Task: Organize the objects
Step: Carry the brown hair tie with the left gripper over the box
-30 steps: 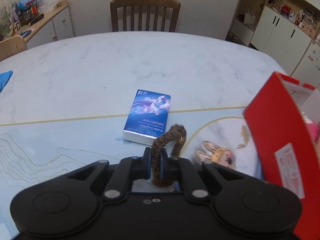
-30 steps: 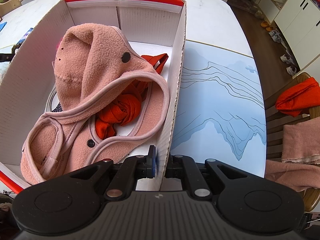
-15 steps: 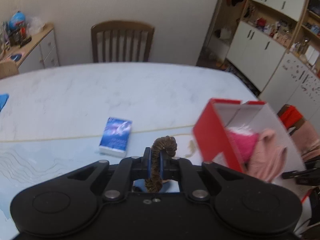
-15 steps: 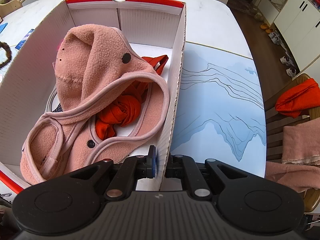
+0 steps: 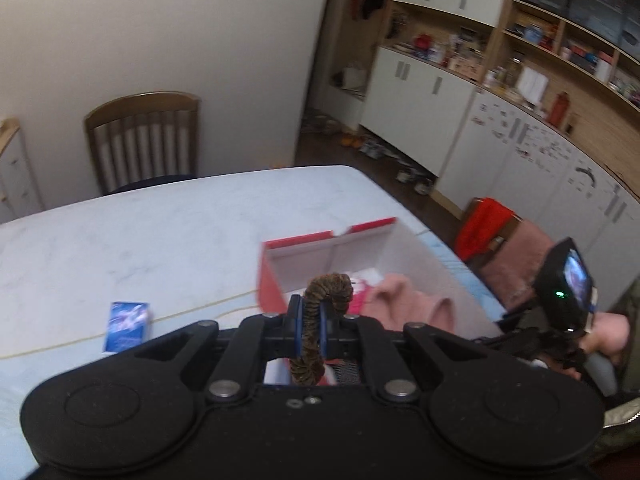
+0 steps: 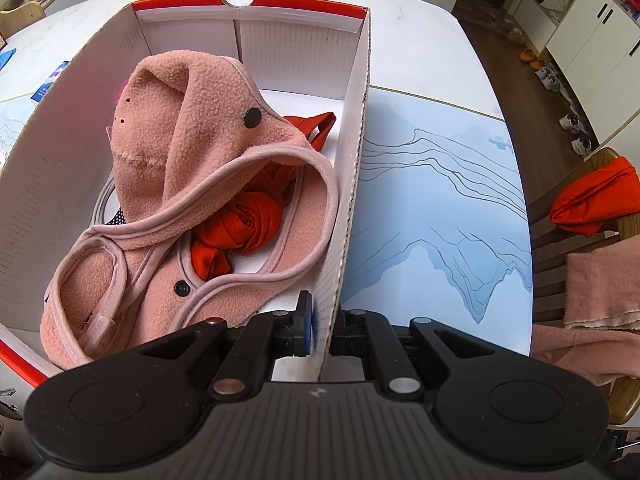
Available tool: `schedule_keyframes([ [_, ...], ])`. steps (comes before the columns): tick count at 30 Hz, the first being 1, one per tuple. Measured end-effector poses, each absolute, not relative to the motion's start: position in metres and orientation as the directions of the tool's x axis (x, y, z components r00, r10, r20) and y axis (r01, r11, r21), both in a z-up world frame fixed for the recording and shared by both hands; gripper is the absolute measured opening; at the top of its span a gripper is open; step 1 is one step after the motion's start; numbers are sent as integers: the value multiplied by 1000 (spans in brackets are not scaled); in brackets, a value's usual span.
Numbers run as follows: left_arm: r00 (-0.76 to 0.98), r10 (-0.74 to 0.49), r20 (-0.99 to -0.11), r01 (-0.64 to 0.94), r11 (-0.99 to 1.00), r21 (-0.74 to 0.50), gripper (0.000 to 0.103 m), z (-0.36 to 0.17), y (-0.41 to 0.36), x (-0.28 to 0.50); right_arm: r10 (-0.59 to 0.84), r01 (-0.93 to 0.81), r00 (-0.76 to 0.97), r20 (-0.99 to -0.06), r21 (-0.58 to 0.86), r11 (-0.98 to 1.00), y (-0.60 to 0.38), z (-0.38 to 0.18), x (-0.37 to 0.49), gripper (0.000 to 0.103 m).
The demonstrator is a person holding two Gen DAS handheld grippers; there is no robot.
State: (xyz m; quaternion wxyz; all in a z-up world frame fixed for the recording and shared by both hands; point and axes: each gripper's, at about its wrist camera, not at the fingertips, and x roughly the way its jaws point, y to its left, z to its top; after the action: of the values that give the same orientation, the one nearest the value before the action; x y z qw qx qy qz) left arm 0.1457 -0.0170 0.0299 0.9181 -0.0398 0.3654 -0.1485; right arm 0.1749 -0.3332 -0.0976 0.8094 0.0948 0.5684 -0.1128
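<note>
Both your grippers are clamped: left on the hair tie, right on the box wall.

Your left gripper [image 5: 310,330] has its jaws pinched tight on the brown hair tie [image 5: 320,312], whose loop arcs up over the fingertips; it sits above the near-left end of the red-and-white box [image 6: 356,152]. Your right gripper [image 6: 320,330] is closed on the box's right wall at its near end. Inside the box lies the pink fleece garment [image 6: 188,184], with the orange cloth [image 6: 236,232] bundled in its opening. The blue packet [image 5: 127,326] lies flat on the table [image 5: 140,232], left of the box and apart from it.
</note>
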Motion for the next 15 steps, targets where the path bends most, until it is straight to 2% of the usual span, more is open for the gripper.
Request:
schedule_keyframes([
  [15, 519, -485, -703, 492, 843, -218, 5, 10, -108, 156, -59, 298, 360, -931, 55, 953, -335, -94, 169, 6],
])
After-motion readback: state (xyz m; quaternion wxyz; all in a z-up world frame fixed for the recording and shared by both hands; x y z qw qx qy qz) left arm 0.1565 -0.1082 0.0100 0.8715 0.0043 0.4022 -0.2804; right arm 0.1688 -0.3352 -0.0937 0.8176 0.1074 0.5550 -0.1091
